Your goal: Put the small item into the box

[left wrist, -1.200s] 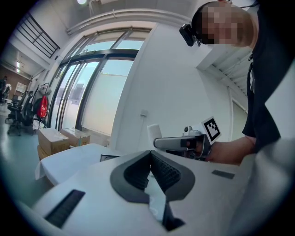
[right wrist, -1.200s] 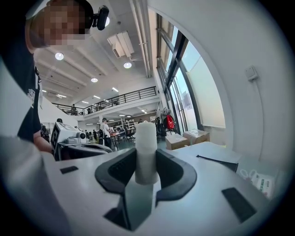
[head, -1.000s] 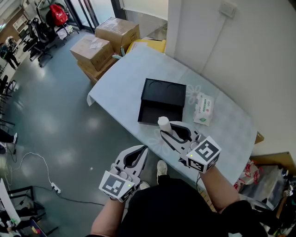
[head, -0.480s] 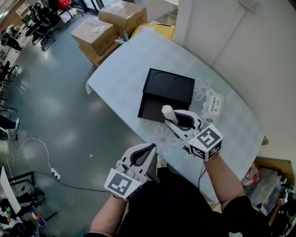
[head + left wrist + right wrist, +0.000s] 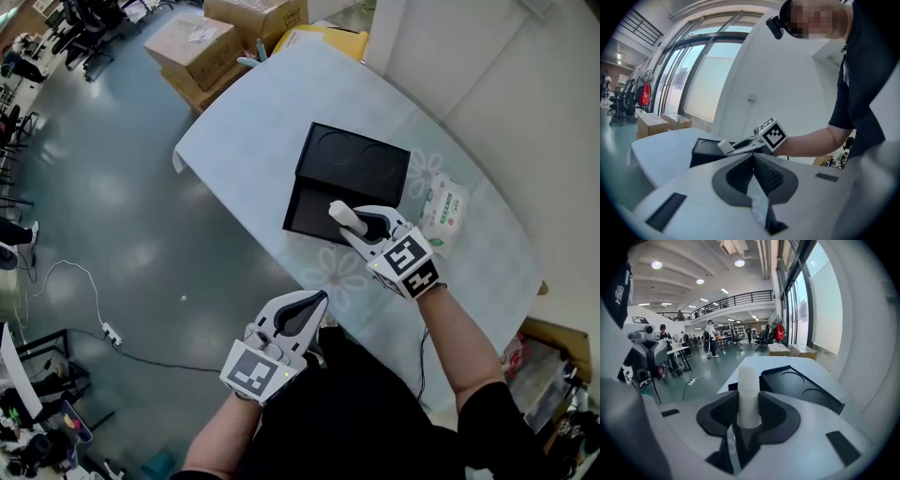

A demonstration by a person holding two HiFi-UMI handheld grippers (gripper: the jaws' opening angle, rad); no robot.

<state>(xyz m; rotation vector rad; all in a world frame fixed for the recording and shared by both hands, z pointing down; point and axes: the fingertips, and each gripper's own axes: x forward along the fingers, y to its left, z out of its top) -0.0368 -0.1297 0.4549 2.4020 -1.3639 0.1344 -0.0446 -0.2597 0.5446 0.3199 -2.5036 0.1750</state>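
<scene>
Grey glossy floor (image 5: 112, 216) surrounds a table (image 5: 244, 122) covered with a pale flowered cloth and set against a white wall. On it lies an open black box (image 5: 354, 164), with a tissue pack (image 5: 444, 211) just beside it. The right gripper (image 5: 351, 219) is clamped on the small item (image 5: 337, 211), a white cylinder standing upright between its jaws, held above the box's near edge. The left gripper (image 5: 311, 304) hangs off the table's near side, well apart from the box, its jaws pressed together with nothing between them. Cardboard boxes (image 5: 192, 47) sit on the floor past the table's far end, and a cable (image 5: 75, 291) trails across the floor.
</scene>
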